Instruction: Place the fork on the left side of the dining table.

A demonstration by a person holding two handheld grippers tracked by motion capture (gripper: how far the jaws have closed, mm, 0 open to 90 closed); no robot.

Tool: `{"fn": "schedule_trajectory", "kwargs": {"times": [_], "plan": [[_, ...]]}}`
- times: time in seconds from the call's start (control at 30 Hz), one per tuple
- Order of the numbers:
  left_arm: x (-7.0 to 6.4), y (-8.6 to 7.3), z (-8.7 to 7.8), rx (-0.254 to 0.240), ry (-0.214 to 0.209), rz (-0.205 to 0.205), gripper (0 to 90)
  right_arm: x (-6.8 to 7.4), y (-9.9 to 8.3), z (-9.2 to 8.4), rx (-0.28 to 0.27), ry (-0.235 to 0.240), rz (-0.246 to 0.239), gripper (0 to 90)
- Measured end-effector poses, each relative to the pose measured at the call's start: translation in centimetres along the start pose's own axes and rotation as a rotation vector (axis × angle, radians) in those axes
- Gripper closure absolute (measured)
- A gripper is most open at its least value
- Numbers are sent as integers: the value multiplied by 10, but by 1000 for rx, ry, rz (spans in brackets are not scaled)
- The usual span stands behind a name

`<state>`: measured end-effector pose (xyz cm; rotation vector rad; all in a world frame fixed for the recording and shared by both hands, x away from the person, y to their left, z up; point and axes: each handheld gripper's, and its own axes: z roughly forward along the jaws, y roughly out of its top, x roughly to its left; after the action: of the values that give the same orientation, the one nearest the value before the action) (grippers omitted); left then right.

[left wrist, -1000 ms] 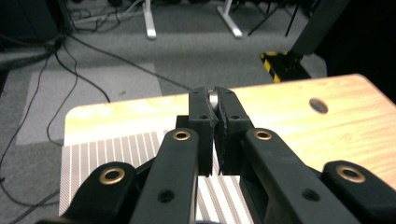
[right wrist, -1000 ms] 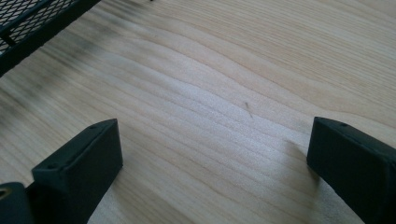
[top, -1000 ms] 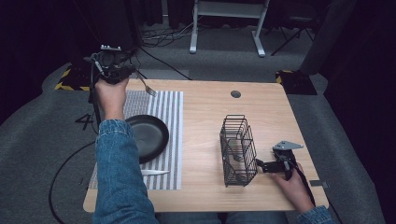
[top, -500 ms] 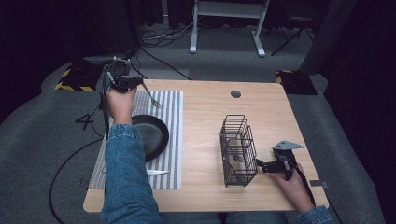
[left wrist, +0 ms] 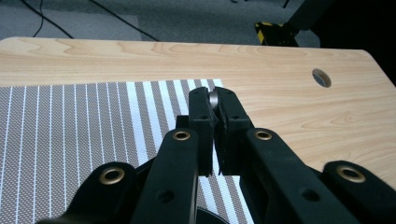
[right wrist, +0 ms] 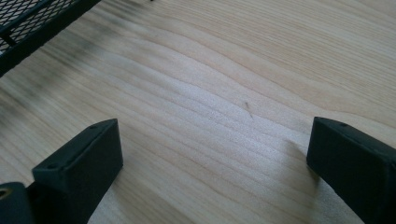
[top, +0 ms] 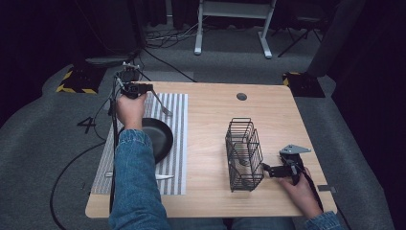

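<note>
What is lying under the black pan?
The striped mat lies under the pan, flat on the table. The person's left sleeve covers the pan's near side, so anything there is hidden.

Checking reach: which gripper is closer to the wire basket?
Right. The right gripper sits open on the table just beside the wire basket, by its near right corner. The left gripper is across the table, above the striped mat, holding a fork.

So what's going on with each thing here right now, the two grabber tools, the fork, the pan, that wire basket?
Left gripper: shut on the fork, raised over the striped mat's far end.
Fork: held by its handle, hanging down.
Right gripper: open, beside the wire basket.
Wire basket: upright on the table.
Pan: flat on the striped mat.
Knife: lying flat on the mat.
</note>
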<state>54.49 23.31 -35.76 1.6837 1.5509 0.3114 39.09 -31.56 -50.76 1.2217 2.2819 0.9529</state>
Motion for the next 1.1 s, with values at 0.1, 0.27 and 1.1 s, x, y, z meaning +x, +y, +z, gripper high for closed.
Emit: {"fn": "schedule_trajectory", "kwargs": {"times": [0.1, 0.27, 1.1], "plan": [[0, 0, 1, 5, -4, 1, 864, 0, 0, 0, 0, 0, 0, 35], [3, -1, 1, -1, 3, -9, 862, 0, 0, 0, 0, 1, -1, 36], [61, -17, 7, -17, 33, -69, 707, 0, 0, 0, -2, 0, -3, 40]]}}
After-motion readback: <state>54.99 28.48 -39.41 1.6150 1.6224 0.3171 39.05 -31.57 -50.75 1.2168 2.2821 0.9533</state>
